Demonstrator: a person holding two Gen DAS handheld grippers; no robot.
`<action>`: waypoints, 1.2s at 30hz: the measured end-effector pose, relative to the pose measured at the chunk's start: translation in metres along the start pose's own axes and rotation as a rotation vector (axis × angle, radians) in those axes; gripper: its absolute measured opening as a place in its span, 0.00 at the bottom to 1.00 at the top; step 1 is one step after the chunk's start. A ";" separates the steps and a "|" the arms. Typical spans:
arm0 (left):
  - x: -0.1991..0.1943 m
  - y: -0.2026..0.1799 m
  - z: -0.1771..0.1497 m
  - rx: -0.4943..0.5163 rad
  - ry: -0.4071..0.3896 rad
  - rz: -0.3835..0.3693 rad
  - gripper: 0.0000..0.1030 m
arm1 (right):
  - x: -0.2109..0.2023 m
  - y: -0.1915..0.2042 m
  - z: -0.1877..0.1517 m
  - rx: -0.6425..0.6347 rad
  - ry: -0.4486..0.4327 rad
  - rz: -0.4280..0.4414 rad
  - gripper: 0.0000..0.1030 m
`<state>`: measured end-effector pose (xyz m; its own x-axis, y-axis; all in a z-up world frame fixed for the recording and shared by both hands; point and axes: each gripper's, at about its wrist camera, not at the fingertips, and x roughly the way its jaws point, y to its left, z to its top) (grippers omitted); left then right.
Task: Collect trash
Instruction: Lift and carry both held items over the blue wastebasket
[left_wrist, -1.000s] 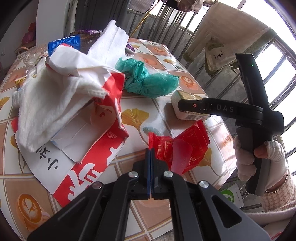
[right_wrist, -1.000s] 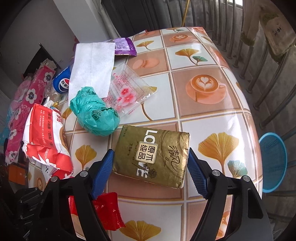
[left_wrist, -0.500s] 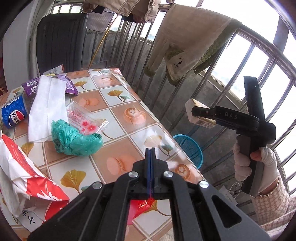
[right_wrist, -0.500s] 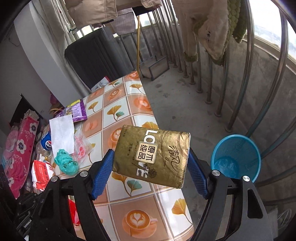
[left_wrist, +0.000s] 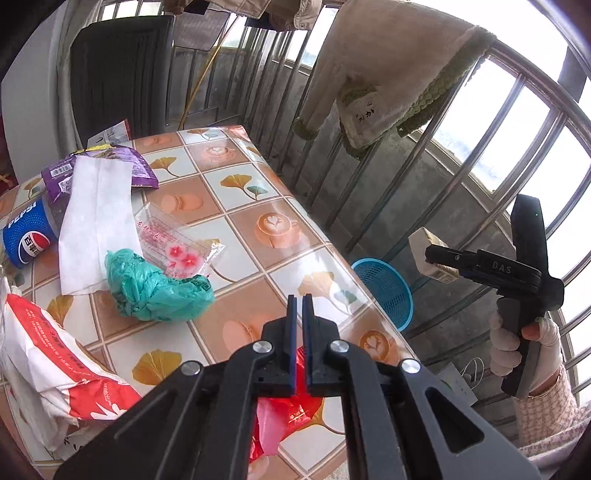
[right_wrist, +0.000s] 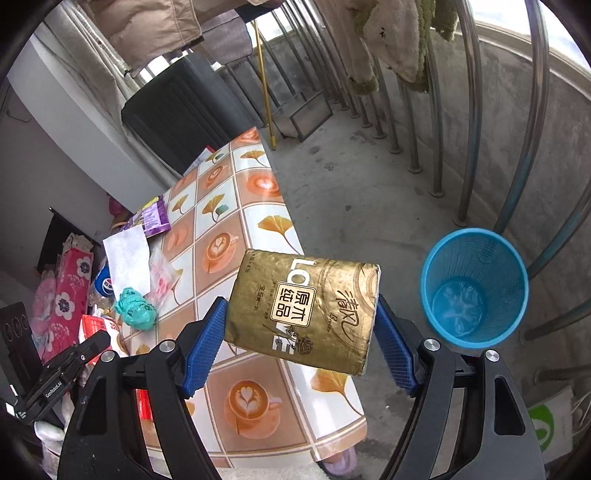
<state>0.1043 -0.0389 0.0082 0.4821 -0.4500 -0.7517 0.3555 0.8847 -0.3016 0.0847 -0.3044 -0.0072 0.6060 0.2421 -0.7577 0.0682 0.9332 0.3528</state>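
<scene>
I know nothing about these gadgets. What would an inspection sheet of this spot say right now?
Surface: tiled-pattern table, cluttered at one end.
Job's things: gold tissue pack held in the air; blue mesh bin on the floor beside the table.
Clutter: crumpled green bag, white tissue, purple packet, Pepsi bottle, red wrapper.
Grippers: left gripper just opening, nothing between its jaws; right gripper clamps the pack.
Cables: nothing seen.
Surroundings: metal railing, hanging beige towel.
</scene>
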 end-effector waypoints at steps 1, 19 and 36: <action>-0.006 0.010 -0.009 -0.025 0.008 0.021 0.14 | 0.006 0.011 -0.006 -0.043 0.034 0.037 0.70; 0.027 0.050 -0.075 -0.291 0.212 -0.009 0.18 | 0.055 0.083 -0.080 -0.349 0.244 0.114 0.70; 0.106 -0.092 0.072 0.046 0.161 -0.198 0.07 | -0.041 -0.096 0.009 0.217 -0.081 -0.023 0.70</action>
<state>0.1799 -0.1764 -0.0014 0.2674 -0.5857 -0.7652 0.4682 0.7730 -0.4281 0.0601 -0.4062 -0.0048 0.6632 0.1916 -0.7235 0.2458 0.8574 0.4523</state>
